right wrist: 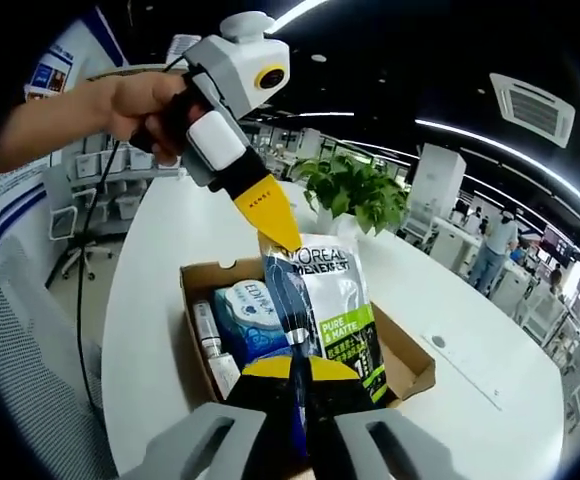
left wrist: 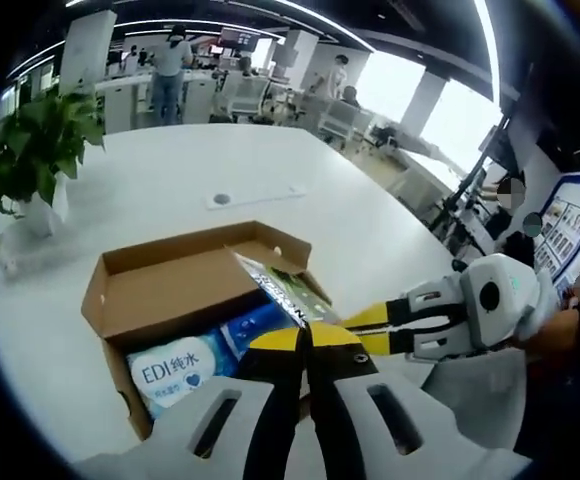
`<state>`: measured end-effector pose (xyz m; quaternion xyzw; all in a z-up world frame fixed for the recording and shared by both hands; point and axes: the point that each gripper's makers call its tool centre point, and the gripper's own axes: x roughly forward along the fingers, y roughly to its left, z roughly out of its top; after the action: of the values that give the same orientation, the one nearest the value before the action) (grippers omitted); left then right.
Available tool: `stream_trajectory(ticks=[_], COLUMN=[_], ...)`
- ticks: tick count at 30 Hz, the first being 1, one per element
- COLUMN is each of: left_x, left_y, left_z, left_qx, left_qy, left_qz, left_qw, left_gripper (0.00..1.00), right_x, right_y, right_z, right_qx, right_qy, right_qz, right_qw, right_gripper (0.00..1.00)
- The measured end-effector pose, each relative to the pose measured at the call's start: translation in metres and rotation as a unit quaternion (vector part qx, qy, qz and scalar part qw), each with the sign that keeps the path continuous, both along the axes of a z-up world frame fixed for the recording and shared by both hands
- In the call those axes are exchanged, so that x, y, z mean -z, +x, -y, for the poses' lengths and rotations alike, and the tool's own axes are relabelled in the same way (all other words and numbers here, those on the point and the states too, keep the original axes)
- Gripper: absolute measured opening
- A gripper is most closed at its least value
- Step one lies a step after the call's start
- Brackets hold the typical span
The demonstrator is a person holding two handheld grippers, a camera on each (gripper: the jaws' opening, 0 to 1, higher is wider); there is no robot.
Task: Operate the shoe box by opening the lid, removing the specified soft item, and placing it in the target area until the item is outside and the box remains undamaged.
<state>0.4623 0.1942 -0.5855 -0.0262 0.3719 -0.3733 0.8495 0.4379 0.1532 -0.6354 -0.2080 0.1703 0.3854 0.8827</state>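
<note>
An open cardboard shoe box [left wrist: 170, 262] [right wrist: 192, 300] sits on the white table. A soft L'Oreal pouch [right wrist: 325, 295], white, dark and green, is lifted upright above it; in the left gripper view the pouch [left wrist: 285, 288] shows edge-on. My right gripper [right wrist: 296, 368] is shut on the pouch's lower edge. My left gripper [left wrist: 306, 336] is shut on its upper corner, and shows from above as the left gripper [right wrist: 282, 236]. The right gripper [left wrist: 358, 320] reaches in from the right. A blue EDI wipes pack [left wrist: 175, 372] [right wrist: 245, 310] and a small tube [right wrist: 210, 340] lie in the box.
A potted plant [left wrist: 35, 150] [right wrist: 355, 195] stands on the table beyond the box. A round cable port [left wrist: 221, 199] [right wrist: 438, 342] sits in the tabletop. A grey mesh chair [right wrist: 30, 380] is beside the table. A person's hand [right wrist: 130, 105] holds the left gripper. People stand far back.
</note>
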Motion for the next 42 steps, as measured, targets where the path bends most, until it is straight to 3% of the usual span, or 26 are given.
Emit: stream_trajectory(ticks=[17, 33, 42], left_x=[-0.008, 0.008, 0.026], left_y=[0.002, -0.004, -0.007], left_z=[0.043, 0.083, 0.101], left_qx=[0.039, 0.065, 0.073], left_qy=[-0.002, -0.01, -0.009], left_qz=[0.008, -0.006, -0.021], left_qw=[0.9992, 0.9978, 0.9971], left_gripper=[0.0, 0.0, 0.0], right_x=[-0.01, 0.005, 0.02], right_y=[0.001, -0.005, -0.007], right_z=[0.043, 0.085, 0.104], right_qx=[0.034, 0.065, 0.075], right_qy=[-0.008, -0.023, -0.034], right_qz=[0.014, 0.01, 0.003], right_qw=[0.9993, 0.9976, 0.9966], right_gripper=[0.0, 0.0, 0.0])
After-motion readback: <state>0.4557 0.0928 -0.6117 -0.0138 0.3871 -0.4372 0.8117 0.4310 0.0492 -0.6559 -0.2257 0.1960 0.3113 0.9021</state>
